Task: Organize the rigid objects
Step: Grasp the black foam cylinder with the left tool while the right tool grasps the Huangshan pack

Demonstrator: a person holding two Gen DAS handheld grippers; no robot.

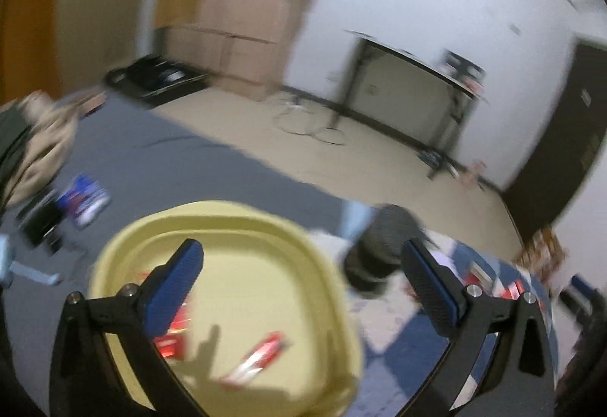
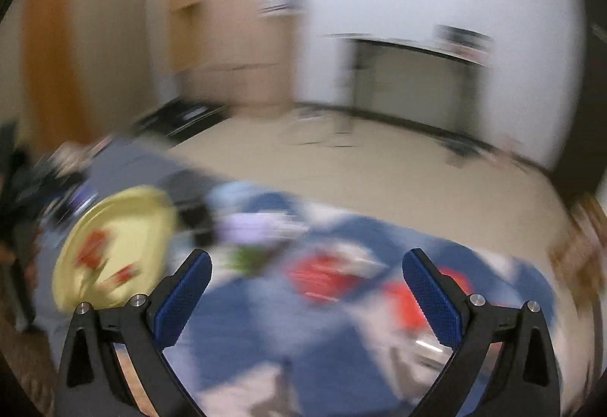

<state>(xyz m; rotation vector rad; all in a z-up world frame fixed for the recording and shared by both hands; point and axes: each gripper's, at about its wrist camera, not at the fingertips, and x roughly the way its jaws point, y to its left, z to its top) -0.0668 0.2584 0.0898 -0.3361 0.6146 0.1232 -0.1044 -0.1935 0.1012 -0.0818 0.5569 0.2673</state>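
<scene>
Now both hand-held grippers, left (image 1: pixel 301 278) and right (image 2: pixel 307 290), gape empty; one yellow tray (image 1: pixel 242 220) holds two red packets (image 1: pixel 261 356).

A blue-and-white cloth (image 1: pixel 409 352) bears a yellow tray (image 1: pixel 334 265) and red packets (image 2: pixel 326 276).

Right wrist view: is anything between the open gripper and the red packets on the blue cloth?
Nothing visible. The right gripper is open and empty, and the red packets lie uncovered on the blue cloth ahead, though the view is blurred.
</scene>
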